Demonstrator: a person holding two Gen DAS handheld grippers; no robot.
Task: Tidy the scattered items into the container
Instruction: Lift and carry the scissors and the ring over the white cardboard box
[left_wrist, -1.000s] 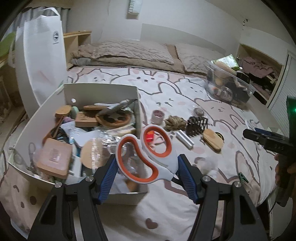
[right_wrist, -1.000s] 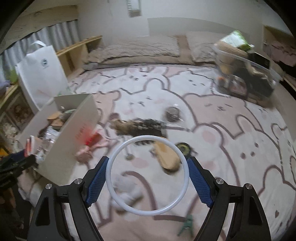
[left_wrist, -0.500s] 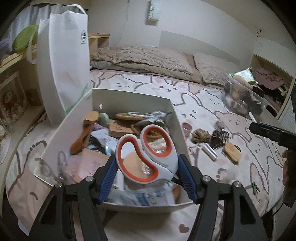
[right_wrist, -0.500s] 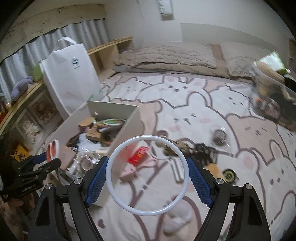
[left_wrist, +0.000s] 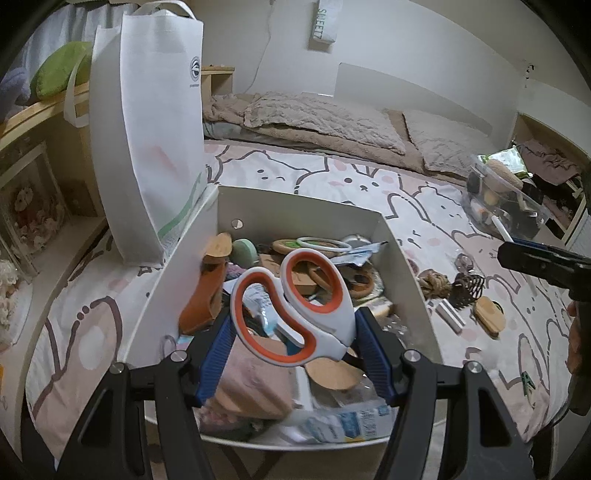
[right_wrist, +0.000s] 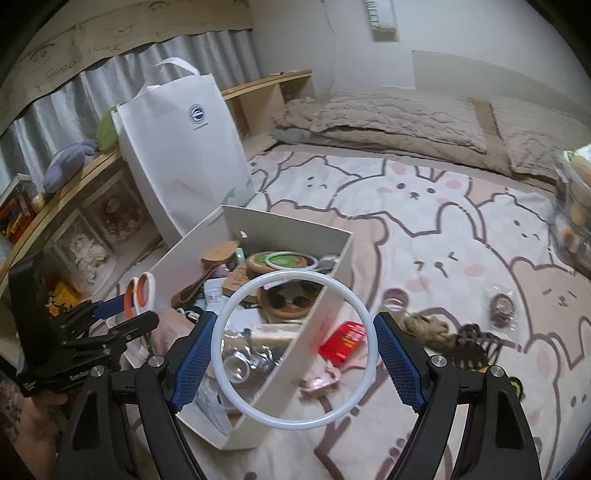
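Observation:
My left gripper (left_wrist: 291, 347) is shut on the white and orange scissors (left_wrist: 332, 314) and holds them above the near end of the white box (left_wrist: 295, 210), which is full of wooden and plastic items. My right gripper (right_wrist: 293, 356) is shut on a white plastic ring (right_wrist: 240, 299) and holds it over the box's right wall (right_wrist: 314, 328). The left gripper with the scissors (right_wrist: 142, 291) also shows in the right wrist view, at the box's left side. A red packet (right_wrist: 345, 339), rope knot (right_wrist: 424, 326) and dark hair claw (right_wrist: 474, 345) lie on the bedsheet right of the box.
A tall white tote bag (left_wrist: 147, 147) stands just behind the box on the left. A wooden shelf (right_wrist: 85, 173) runs along the left. A clear tub (left_wrist: 506, 199) of items sits far right on the bed. Pillows (left_wrist: 321, 118) lie at the back.
Both grippers moved left toward the box. The scissors went from right of the box to above its near end; the ring went from over the loose items to over the box's right wall.

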